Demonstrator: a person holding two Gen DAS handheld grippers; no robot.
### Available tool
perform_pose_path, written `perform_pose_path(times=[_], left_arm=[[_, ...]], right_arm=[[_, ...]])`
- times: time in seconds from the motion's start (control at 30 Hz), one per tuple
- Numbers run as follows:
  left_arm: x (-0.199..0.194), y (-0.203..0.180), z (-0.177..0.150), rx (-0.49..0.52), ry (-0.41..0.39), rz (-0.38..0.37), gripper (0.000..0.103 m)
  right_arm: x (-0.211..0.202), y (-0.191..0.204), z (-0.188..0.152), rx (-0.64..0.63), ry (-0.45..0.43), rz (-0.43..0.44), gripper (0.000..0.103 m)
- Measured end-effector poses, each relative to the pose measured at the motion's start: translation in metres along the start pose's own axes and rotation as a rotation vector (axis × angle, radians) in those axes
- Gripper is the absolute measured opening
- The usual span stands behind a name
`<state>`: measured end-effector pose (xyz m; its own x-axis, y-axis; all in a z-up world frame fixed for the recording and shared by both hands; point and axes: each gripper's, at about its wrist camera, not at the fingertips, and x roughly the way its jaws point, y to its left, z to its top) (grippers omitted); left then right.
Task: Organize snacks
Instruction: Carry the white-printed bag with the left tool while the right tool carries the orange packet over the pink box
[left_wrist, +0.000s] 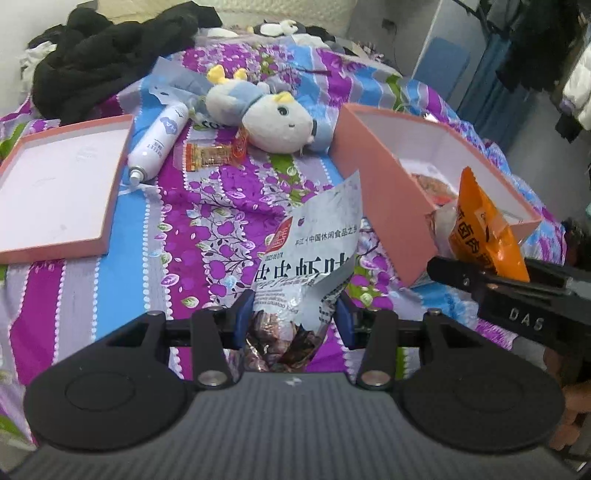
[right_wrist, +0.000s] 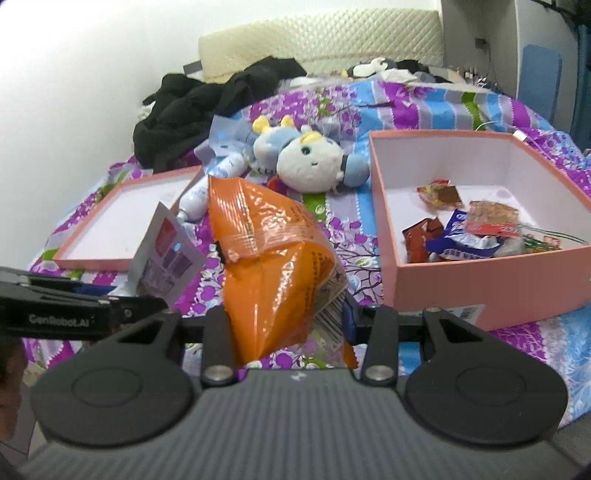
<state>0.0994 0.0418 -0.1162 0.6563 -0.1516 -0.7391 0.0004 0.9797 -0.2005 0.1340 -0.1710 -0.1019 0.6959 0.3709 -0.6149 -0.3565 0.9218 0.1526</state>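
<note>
My left gripper (left_wrist: 293, 319) is shut on a silver snack bag (left_wrist: 314, 254) with Chinese print, held above the bedspread, left of the pink box (left_wrist: 384, 206). My right gripper (right_wrist: 286, 319) is shut on an orange snack bag (right_wrist: 273, 251), held above the bed, left of the pink box (right_wrist: 480, 280). The box holds several wrapped snacks (right_wrist: 465, 229). The orange bag also shows in the left wrist view (left_wrist: 484, 232), in front of the box's near corner. The silver bag shows in the right wrist view (right_wrist: 166, 254). A small orange snack packet (left_wrist: 210, 155) lies on the bed.
The pink box lid (left_wrist: 59, 192) lies open side up at left. A white spray can (left_wrist: 159, 142) and a plush toy (left_wrist: 273, 118) lie between lid and box. Black clothes (left_wrist: 107, 51) are piled at the far end of the bed.
</note>
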Motion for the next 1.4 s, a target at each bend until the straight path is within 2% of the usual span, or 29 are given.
perform_pose_path(times=[0.3,0.6,0.9,1.2,1.4], left_arm=[[-0.048,-0.018,-0.008,-0.029,-0.067,-0.015,0.051],[-0.075,-0.029,-0.015,-0.037,-0.11,-0.027,0.051],[-0.07,-0.047,-0.006,-0.03,-0.116,-0.064,0.051],[-0.049,-0.087,0.014,0.005,-0.102,-0.155,0.051],[-0.021,-0.109,0.04,0.009,-0.087,-0.216,0.051]], right_arm=[[-0.041,0.006,-0.001,0.024,-0.048,-0.016,0.043],[-0.067,0.001,-0.002,0.045,-0.05,-0.044,0.043],[-0.084,-0.016,-0.002,0.071,-0.056,-0.081,0.043],[-0.096,-0.046,-0.002,0.124,-0.069,-0.138,0.044],[-0.09,-0.066,0.011,0.124,-0.089,-0.164,0.044]])
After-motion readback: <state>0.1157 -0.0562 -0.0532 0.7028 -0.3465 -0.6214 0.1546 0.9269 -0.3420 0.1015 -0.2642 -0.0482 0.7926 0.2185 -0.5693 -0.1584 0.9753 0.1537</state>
